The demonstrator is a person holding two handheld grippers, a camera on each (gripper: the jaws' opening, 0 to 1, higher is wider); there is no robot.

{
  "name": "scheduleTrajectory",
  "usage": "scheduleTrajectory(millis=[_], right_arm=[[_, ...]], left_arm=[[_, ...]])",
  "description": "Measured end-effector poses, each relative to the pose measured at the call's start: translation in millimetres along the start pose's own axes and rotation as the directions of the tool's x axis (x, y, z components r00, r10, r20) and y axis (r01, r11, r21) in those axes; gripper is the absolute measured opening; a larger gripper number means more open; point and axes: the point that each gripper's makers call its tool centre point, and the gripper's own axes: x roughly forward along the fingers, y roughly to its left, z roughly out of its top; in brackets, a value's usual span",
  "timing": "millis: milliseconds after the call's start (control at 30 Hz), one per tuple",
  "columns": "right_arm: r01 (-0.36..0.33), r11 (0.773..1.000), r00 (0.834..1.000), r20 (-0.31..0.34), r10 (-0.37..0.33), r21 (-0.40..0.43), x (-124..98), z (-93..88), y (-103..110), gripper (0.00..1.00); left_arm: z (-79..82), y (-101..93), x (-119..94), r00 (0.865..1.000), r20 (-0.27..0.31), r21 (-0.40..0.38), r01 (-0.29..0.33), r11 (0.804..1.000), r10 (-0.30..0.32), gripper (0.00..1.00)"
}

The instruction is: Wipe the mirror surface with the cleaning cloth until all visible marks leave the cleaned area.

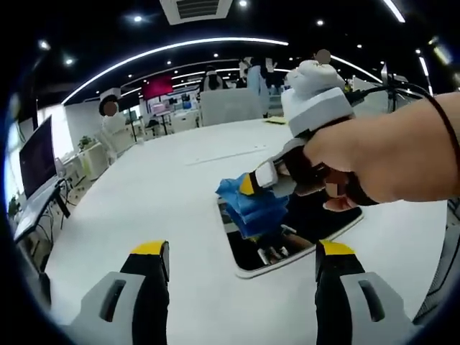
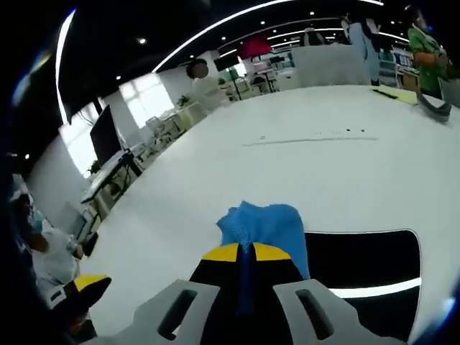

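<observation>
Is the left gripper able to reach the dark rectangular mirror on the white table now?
Probably yes. The left gripper is open just before the dark rectangular mirror's near edge, with bare white table between. The right gripper, holding the blue cloth, covers the far part.

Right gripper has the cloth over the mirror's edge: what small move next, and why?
Probably sweep the right gripper, shut on the blue cloth, across the mirror. The cloth sits at its near end, and most of the dark glass lies beyond it.
</observation>
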Motion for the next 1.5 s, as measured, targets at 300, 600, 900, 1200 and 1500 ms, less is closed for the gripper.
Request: scheduleTrajectory(millis=[300,600,900,1200,1500], right_arm=[[-0.009,0.999,1.0,-0.013,0.01,0.041,8.8,-9.8,2.0,0.01],[-0.023,0.999,1.0,-0.005,0.023,-0.028,10.1,-15.0,3.5,0.01],[-0.035,0.999,0.999,0.005,0.035,-0.027,10.3,-15.6,3.5,0.01],[-0.027,1.0,1.0,0.014,0.027,-0.008,8.2,-14.1,-2.6,0.01],[-0.013,1.0,1.0,0.02,0.012,0.004,3.7,-13.1,-11.2,0.01]], left_arm=[[-3.5,1.7,1.2,1.0,-0.011,-0.003,-0.004,1.0,0.004,0.84],[-6.4,0.5,2.1,1.0,-0.021,-0.003,0.002,1.0,-0.002,0.84],[-5.0,0.9,1.7,1.0,-0.012,-0.009,0.003,1.0,-0.003,0.84],[-5.6,0.7,1.4,1.0,-0.014,-0.004,0.005,1.0,-0.005,0.84],[-6.4,-1.4,1.5,1.0,-0.018,-0.004,0.013,1.0,-0.013,0.84]])
